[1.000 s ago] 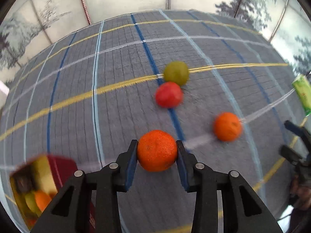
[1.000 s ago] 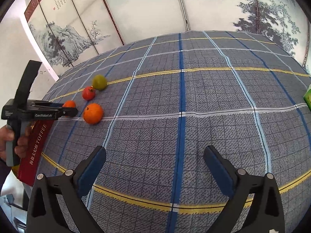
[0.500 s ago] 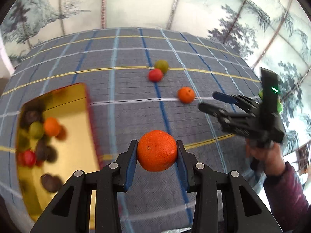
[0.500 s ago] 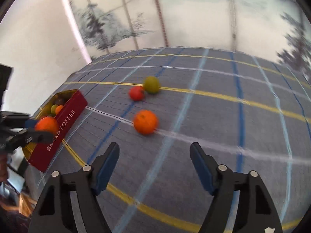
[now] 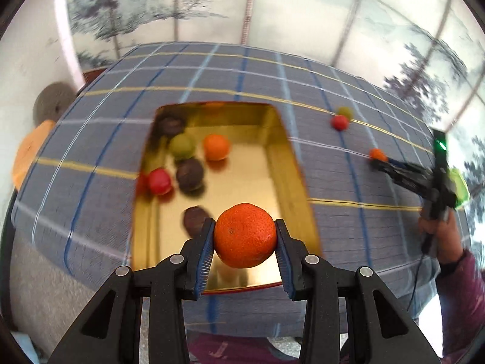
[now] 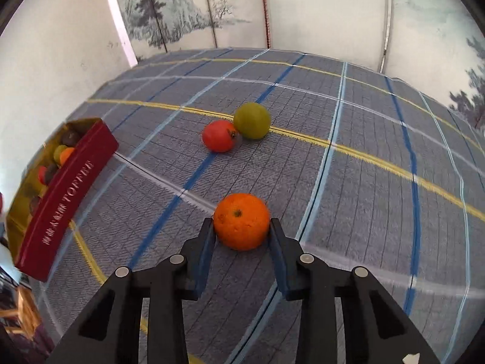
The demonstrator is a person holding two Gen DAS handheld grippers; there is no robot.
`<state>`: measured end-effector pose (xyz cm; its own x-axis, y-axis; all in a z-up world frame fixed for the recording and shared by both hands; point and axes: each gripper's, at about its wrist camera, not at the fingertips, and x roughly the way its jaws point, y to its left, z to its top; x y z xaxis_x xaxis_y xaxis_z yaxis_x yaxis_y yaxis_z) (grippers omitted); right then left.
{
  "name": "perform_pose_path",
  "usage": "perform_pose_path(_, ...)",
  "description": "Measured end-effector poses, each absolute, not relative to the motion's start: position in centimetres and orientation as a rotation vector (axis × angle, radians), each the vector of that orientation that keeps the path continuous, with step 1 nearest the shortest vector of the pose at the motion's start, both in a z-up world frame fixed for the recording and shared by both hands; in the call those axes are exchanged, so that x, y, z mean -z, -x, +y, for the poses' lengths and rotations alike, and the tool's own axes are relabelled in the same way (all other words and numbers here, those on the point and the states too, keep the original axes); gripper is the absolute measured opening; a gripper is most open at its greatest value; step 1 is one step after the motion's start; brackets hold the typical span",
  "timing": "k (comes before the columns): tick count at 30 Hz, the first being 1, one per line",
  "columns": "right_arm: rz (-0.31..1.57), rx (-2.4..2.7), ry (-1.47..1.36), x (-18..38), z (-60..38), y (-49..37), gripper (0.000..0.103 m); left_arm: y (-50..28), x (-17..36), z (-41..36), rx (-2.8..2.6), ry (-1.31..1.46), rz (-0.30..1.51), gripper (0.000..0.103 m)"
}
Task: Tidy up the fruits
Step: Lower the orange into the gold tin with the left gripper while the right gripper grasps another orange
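Two grippers each clench an orange fruit above a grey plaid tablecloth. In the left wrist view, at nine o'clock, a gold-lined tin lies open on the cloth, holding a green fruit, a small orange, a red fruit and several dark brown fruits. At six o'clock the left gripper squeezes a mandarin between its blue pads, held in the air over the tin's near end. Toward three o'clock, a person's hand holds the right gripper, whose tips meet an orange fruit on the cloth.

In the right wrist view, the same tin sits at nine o'clock, its red side reading TOFFEE. At twelve o'clock a red tomato and a green fruit lie touching each other on a yellow stripe. At six o'clock the right gripper has just been closing, and its pads now press both sides of a second orange, which rests on the cloth, well apart from the tin.
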<state>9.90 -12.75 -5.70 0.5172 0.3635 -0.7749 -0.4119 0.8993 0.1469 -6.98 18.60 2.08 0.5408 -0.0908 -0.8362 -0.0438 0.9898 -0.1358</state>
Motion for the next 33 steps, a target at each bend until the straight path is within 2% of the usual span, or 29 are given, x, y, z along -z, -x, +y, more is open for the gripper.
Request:
perform_pose_path(9,0.895,-0.408,-0.006,5.8,-14.7,-6.5,0.032,5.8,-0.1,19.1,0.053,0.155,1.001,0.039)
perform_pose_path(33,0.901,-0.4,-0.015,5.9,-15.0,-6.4,0.032,1.1,1.4,17.4,0.044,0.032,0.978,0.04)
